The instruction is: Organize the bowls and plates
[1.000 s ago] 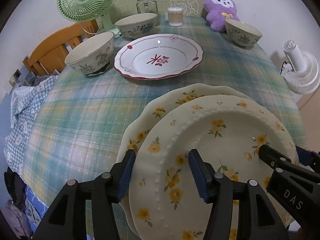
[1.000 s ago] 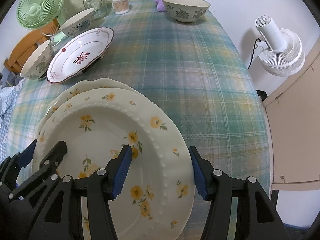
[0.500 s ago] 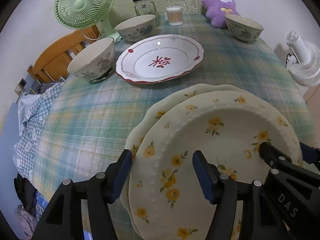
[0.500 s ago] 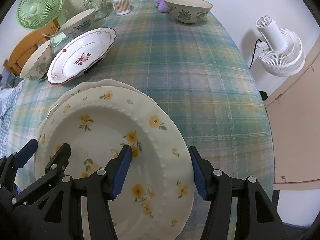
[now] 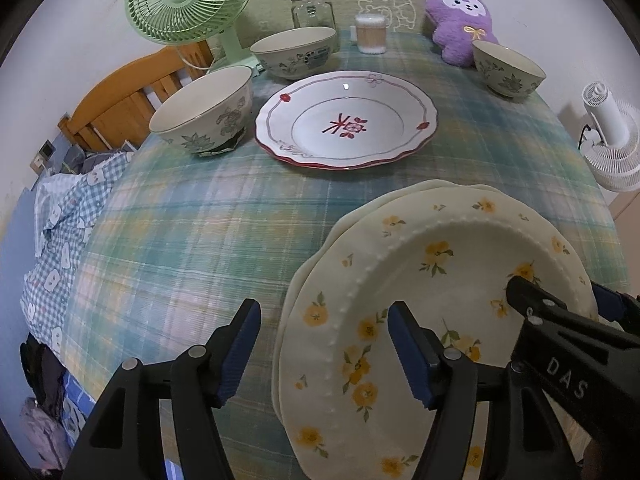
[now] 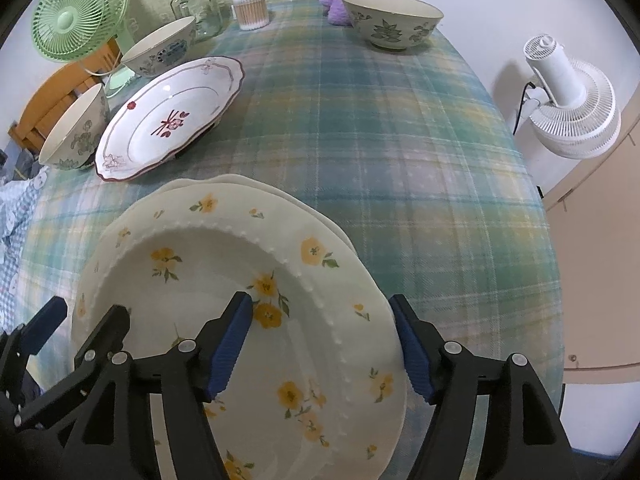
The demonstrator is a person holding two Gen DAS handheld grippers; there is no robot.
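Observation:
Two cream plates with yellow flowers (image 5: 420,280) (image 6: 224,256) lie stacked at the near edge of the table. My left gripper (image 5: 322,350) (image 6: 86,314) straddles the stack's left rim, open, pads clear of it. My right gripper (image 6: 320,346) (image 5: 558,290) straddles the right rim; its jaws are opening and no pad presses the plate. A white plate with red trim (image 5: 346,128) (image 6: 172,116) lies further back. Three flowered bowls stand around: one at the left (image 5: 204,112) (image 6: 74,132), one behind it (image 5: 296,52) (image 6: 160,52), one at the far right (image 5: 508,72) (image 6: 394,20).
The table (image 5: 192,232) has a green plaid cloth. At its far end stand a green fan (image 5: 188,0), a glass jar (image 5: 312,10), a cotton swab box (image 5: 372,34) and a purple plush (image 5: 460,20). A white fan (image 6: 568,96) stands off the right edge, a wooden chair (image 5: 120,108) at the left.
Both grippers' jaws have widened around the top plate's rims. The left gripper's outer finger now stands clear of the rim. The top plate sits more squarely over the lower one.

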